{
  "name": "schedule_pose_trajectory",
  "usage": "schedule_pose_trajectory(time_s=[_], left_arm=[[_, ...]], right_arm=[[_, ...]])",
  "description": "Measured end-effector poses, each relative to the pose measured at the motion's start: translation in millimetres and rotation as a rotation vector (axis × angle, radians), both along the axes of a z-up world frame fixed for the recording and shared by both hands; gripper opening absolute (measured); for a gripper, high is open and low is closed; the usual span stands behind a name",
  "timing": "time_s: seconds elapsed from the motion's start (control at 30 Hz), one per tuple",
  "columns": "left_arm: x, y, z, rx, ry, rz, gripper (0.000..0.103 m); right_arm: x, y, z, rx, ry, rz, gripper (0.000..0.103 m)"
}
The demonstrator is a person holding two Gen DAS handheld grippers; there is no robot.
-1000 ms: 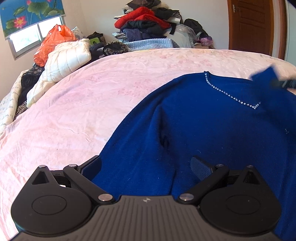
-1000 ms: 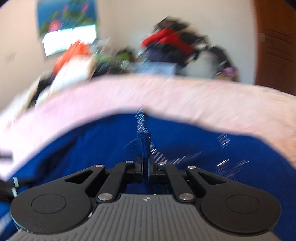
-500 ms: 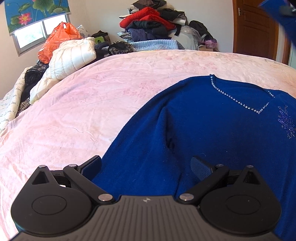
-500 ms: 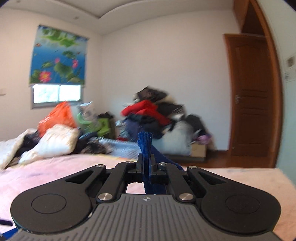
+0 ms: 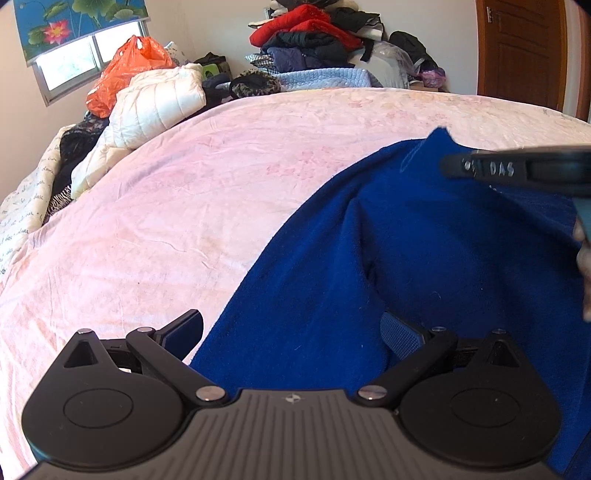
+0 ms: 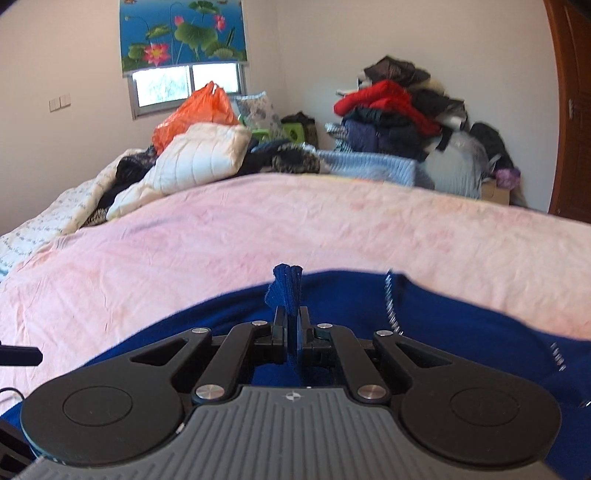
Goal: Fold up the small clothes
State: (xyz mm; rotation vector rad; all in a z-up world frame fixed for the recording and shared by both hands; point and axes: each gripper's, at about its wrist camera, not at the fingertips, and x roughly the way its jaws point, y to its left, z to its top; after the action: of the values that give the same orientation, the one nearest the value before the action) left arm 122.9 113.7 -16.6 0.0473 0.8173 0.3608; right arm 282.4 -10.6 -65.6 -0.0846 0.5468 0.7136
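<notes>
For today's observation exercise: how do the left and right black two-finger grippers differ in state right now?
The left gripper is open, its fingers spread over the blue knit sweater and holding nothing; the right gripper is shut, pinching a bunched piece of that sweater. Both share the same black build and sit over the pink bedspread.

the sweater (image 5: pixel 424 266) is deep blue with a silver beaded neckline (image 6: pixel 390 306). the bedspread (image 5: pixel 207 206) is pale pink. at upper left, an orange bag (image 5: pixel 125 74), a white quilted jacket (image 5: pixel 155 99), a blue lotus-print blind (image 6: pixel 183 31).
</notes>
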Motion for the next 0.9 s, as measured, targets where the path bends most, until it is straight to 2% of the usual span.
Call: schedule_pose_trajectory(time_s=[0.17, 0.2, 0.27, 0.3, 0.33, 0.4, 0.5, 0.6, 0.73, 0.83, 0.9], left_arm=[[-0.2, 5.0, -4.5, -0.024, 0.016, 0.014, 0.103], [-0.7, 5.7, -5.1, -0.027, 0.017, 0.015, 0.103], [-1.0, 6.4, -5.0, -0.029, 0.018, 0.017, 0.103], [-1.1, 6.5, -4.8, -0.029, 0.018, 0.018, 0.103], [-1.3, 6.6, -4.7, -0.029, 0.018, 0.019, 0.103], [-1.6, 6.5, -4.2, -0.03, 0.017, 0.02, 0.103], [-2.2, 7.2, -3.8, -0.031, 0.015, 0.023, 0.103], [-2.4, 7.9, -4.4, -0.035, 0.018, 0.029, 0.103], [-4.9, 7.1, -3.8, -0.037, 0.016, 0.027, 0.103], [-4.9, 7.2, -3.7, -0.028, 0.019, 0.029, 0.103], [-5.4, 8.3, -3.6, -0.032, 0.019, 0.035, 0.103]], right_arm=[[6.4, 7.1, -18.9, -0.023, 0.082, 0.02, 0.01], [7.9, 7.0, -22.3, -0.021, 0.108, 0.026, 0.015], [9.2, 8.6, -26.9, -0.018, 0.155, 0.037, 0.019], [8.8, 9.6, -28.8, -0.021, 0.163, 0.047, 0.024], [7.1, 10.0, -28.1, -0.027, 0.16, 0.054, 0.033], [2.8, 9.4, -24.2, -0.026, 0.166, 0.071, 0.042], [-7.8, 6.0, -15.1, -0.021, 0.159, 0.103, 0.045], [-14.0, 3.8, -12.7, -0.036, 0.167, 0.115, 0.056], [-15.0, 1.6, -20.0, -0.063, 0.189, 0.089, 0.057], [-22.7, -8.7, -10.9, -0.002, 0.189, 0.089, 0.058], [-26.9, -13.5, -8.6, 0.014, 0.202, 0.091, 0.064]])
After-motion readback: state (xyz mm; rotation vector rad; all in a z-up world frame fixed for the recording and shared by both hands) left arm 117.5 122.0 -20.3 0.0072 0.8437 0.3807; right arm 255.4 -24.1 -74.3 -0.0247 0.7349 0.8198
